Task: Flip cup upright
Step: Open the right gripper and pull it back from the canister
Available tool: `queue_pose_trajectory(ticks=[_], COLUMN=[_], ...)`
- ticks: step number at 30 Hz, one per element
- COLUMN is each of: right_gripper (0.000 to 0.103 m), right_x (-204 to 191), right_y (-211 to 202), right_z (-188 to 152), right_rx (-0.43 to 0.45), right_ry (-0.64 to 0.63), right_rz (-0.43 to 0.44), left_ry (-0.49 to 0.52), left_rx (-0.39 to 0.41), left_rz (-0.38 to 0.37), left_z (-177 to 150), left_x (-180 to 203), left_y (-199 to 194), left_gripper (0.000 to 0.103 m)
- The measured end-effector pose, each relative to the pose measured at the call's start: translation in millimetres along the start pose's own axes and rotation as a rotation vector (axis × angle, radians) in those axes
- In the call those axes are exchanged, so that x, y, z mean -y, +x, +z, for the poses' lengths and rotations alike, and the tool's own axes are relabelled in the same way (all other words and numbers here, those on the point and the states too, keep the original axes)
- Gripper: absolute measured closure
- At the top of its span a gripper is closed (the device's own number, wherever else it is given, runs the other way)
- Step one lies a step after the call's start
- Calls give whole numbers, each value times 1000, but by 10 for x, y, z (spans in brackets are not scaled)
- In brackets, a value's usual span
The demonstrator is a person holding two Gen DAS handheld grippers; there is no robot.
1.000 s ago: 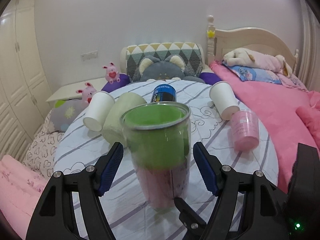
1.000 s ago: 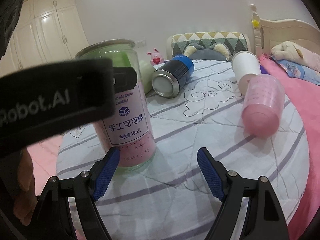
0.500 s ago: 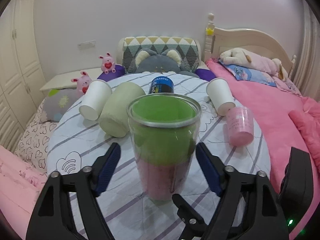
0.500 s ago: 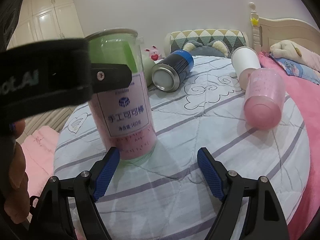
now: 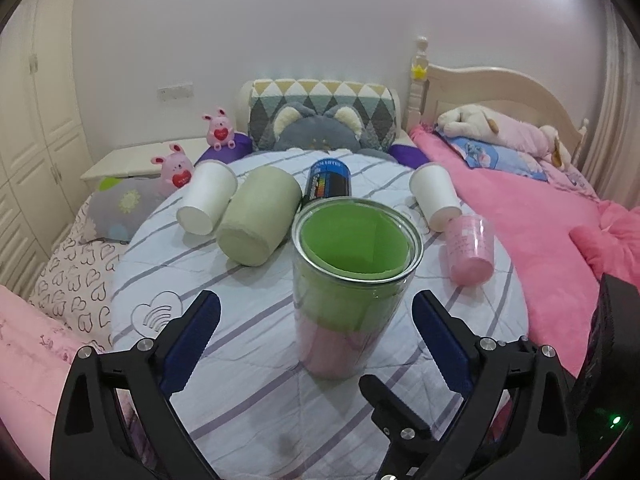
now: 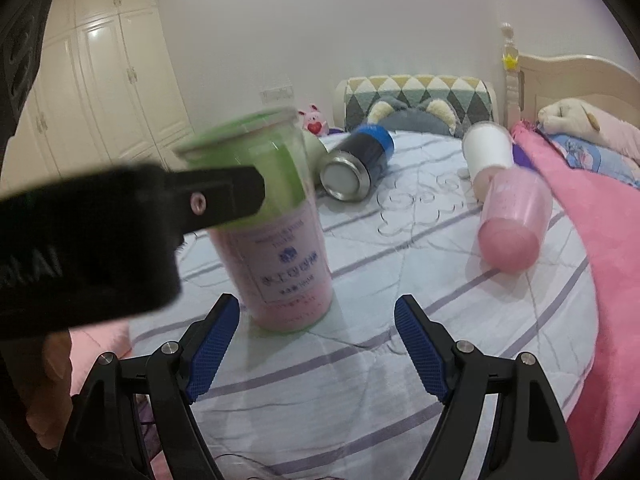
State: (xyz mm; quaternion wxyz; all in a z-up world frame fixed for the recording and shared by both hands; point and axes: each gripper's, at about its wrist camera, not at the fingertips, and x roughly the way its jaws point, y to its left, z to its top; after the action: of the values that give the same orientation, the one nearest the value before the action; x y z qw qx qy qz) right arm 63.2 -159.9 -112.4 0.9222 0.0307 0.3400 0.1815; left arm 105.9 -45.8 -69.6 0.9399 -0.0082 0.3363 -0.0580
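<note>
A clear cup (image 5: 352,280) with a green and pink lining stands upright, mouth up, on the round striped table (image 5: 248,344). My left gripper (image 5: 316,344) is open, its blue pads either side of the cup's lower part and apart from it. In the right wrist view the same cup (image 6: 276,248) stands just beyond my open, empty right gripper (image 6: 316,344); the left gripper's black body (image 6: 120,224) crosses in front of it.
Several cups lie on their sides behind: a white paper cup (image 5: 208,200), a pale green cup (image 5: 260,220), a dark can (image 5: 328,180), another white cup (image 5: 436,196) and a pink cup (image 5: 470,250). A pink bed (image 5: 540,208) lies right.
My left gripper has drawn back and risen from the upright cup, its jaws opening wider. The right gripper has shifted slightly; the cup stays standing.
</note>
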Motion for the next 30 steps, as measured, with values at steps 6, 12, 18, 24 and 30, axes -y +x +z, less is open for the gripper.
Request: queue_pose_trajectory(ticks=[6, 12, 18, 24, 30], right_gripper=[22, 22, 22, 22, 22], right_x=[-133, -292, -406, -443, -461], right_y=[-191, -392, -598, -793, -976], right_z=[106, 189, 251, 368, 494], right_rx=[41, 68, 75, 76, 107], right_ry=[-19, -40, -55, -52, -45], right_rz=[-23, -62, -103, -180, -231], left_ry=[-5, 1, 15, 2, -20], left_rx=[54, 111, 166, 170, 179], left_rz=[3, 12, 57, 76, 64], left_z=[10, 5, -32, -18, -8], left_x=[-116, -245, -386, -499, -540], left_y=[-287, -575, -807, -943, -1076], left_gripper=[0, 0, 0, 0, 0])
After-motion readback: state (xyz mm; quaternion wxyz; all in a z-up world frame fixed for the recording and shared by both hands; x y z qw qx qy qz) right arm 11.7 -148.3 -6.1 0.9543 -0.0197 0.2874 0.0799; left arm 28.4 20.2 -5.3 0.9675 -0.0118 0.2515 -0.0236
